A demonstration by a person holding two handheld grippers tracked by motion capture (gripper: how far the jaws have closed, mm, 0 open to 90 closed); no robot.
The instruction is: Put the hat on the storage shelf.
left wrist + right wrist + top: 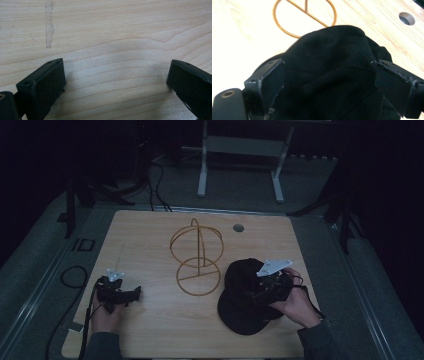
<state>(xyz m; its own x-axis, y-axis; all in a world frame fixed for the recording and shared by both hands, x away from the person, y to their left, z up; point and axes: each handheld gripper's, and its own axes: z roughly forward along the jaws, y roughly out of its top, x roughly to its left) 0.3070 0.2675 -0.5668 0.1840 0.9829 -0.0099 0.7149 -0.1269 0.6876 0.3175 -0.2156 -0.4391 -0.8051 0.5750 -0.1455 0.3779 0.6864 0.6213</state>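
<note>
Two hands come in at the bottom of the high view, each holding a gripper. Under everything is the big wooden bench (150,330), pale with wavy grain.

Next in size is the black hat (240,312). It lies on the right side of the bench, near the front edge, all soft and crumpled. In the right gripper view the hat bulges up between the two black jaws, which stand wide apart, one on each side of the cloth. They are not squeezing it.

A gold wire stand (197,257) sits in the middle of the bench, just beside the hat on its left. It has a round ring lying flat on the wood and a ball shape of hoops on top.

The right gripper (265,287) rests on top of the hat, held by the right hand (297,302). A grey plate sits on it.

The left gripper (131,295) is on the left side of the bench, well apart from the hat, held by the left hand (105,315). Its jaws are spread wide over bare wood, holding nothing.

A small round hole (238,227) is in the bench near the far edge.
</note>
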